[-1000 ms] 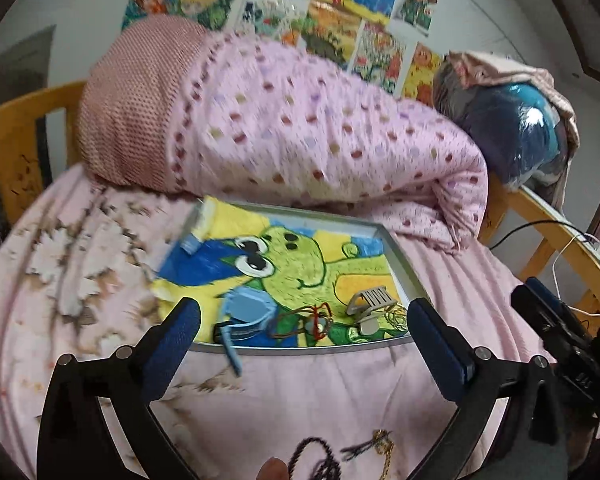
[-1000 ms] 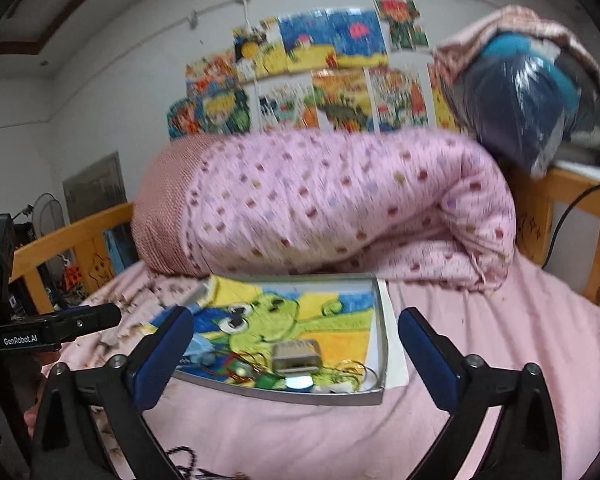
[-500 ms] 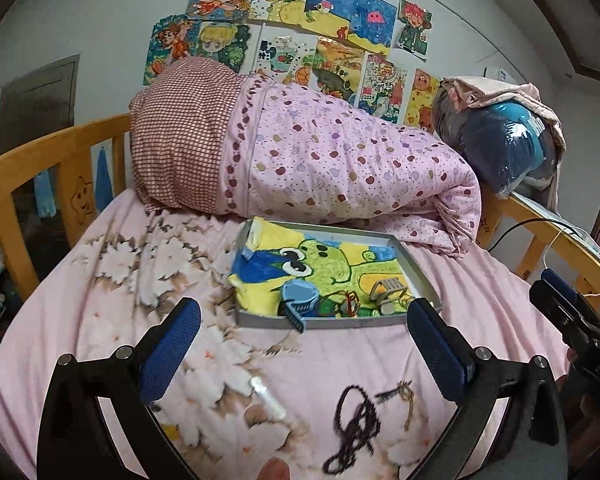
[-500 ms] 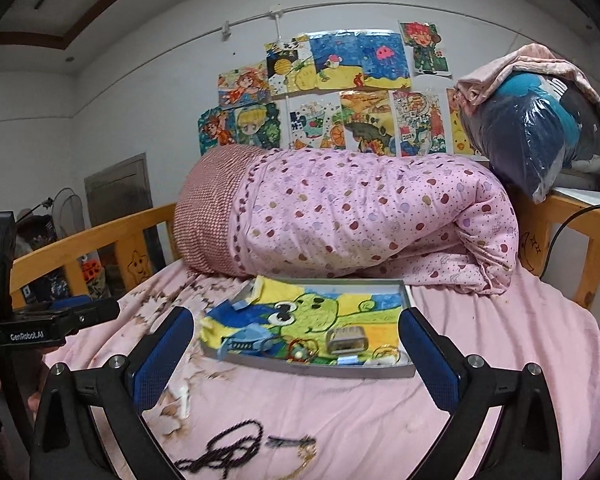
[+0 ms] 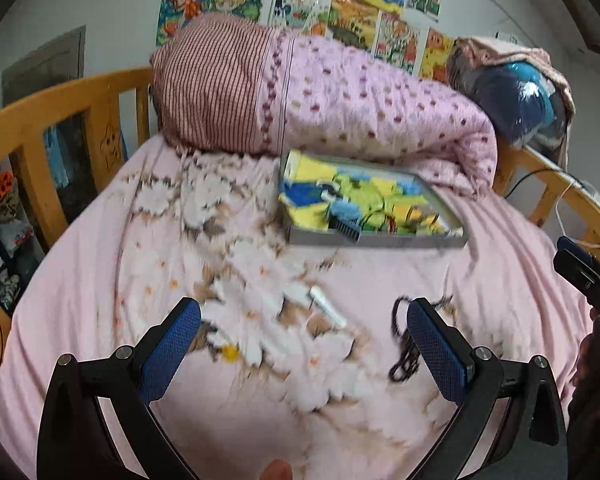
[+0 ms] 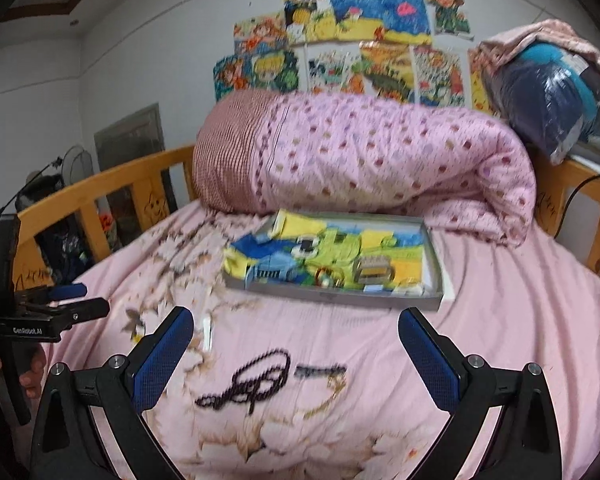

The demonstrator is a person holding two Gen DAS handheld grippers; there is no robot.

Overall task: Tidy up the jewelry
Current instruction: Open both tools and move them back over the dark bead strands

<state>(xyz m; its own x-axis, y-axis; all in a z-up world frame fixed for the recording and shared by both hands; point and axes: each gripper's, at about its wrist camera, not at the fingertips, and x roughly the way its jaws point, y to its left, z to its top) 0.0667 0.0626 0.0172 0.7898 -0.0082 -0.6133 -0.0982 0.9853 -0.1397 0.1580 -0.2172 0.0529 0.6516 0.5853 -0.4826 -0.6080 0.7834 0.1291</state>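
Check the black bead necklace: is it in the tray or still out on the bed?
Out. The necklace lies coiled on the pink sheet, short of the tray, between the open right hand-held gripper fingers.

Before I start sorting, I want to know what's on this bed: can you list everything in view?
tray: 1, grey, on the bed before the quilt, holding small blurred items
black bead necklace: 1, black, on the sheet near the grippers
dark clip with gold chain: 1, right of the necklace
white stick: 1, white, on the sheet
rolled quilt: 1, pink, dotted, behind the tray
drawings: several, colourful, on the wall
bagged bundle: 1, blue, on the rail
left gripper: open, empty
right gripper: open, empty
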